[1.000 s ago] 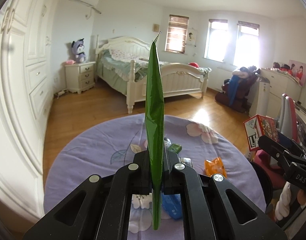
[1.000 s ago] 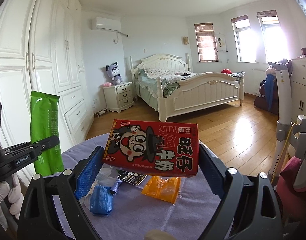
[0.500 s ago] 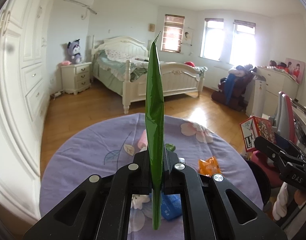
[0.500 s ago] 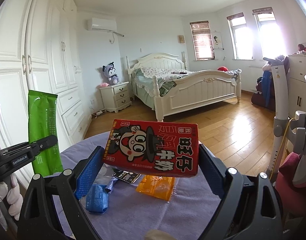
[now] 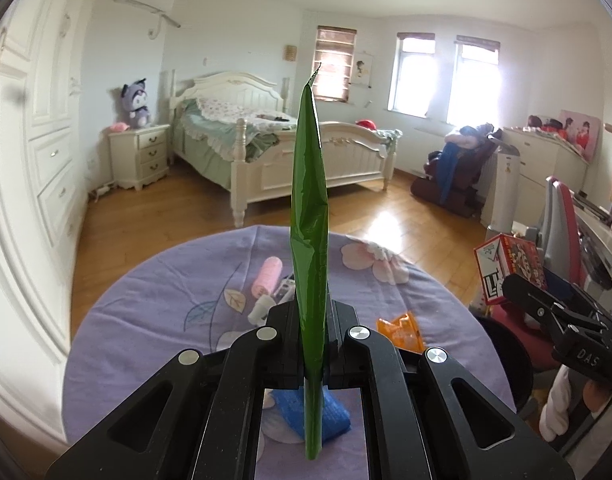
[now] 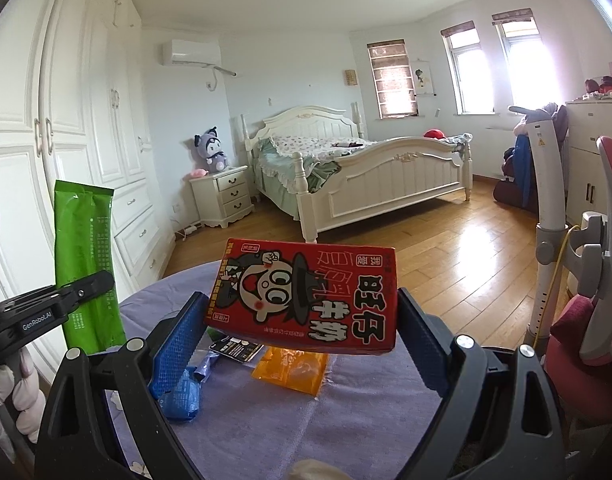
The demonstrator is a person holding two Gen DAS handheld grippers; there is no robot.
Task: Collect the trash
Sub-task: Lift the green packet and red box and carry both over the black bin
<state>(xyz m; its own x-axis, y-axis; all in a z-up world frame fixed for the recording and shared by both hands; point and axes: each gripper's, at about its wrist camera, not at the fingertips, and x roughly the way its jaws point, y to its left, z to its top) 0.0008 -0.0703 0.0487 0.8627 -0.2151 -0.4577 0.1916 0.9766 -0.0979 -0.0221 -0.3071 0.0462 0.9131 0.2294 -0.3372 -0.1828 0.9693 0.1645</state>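
The green foil pouch [image 5: 309, 216] stands upright and edge-on above the round bench [image 5: 153, 320], pinched near its lower end by the left gripper [image 5: 312, 350], whose jaws are pressed together on it; in the right wrist view the same pouch [image 6: 85, 264] shows its flat printed face at the left of the bench. The red milk carton [image 6: 306, 300], printed with a cartoon face and large characters, hangs above the near side of the bench, clamped across its width by the right gripper [image 6: 301, 332], the blue pads [image 6: 177, 340] pressing on its two ends; from the left wrist view this carton [image 5: 506, 268] sits off the bench's right edge. On the bench's lilac floral cloth, an orange wrapper [image 6: 291, 372] lies just below the carton, a small dark packet [image 6: 235, 348] beside it to the left, and a crumpled blue wrapper [image 6: 181, 396] nearer the left pad. Toward the far side of the bench lie a pink roll [image 5: 267, 276] and a small white bottle [image 5: 261, 308], close together. Beyond the bench, across the wooden floor [image 5: 153, 216], stands a white bed [image 5: 273, 148], with a nightstand [image 5: 139, 156] at its left carrying a purple plush toy [image 5: 134, 104]. A white-gloved hand [image 6: 1, 396] shows under the left gripper at the bench's left.
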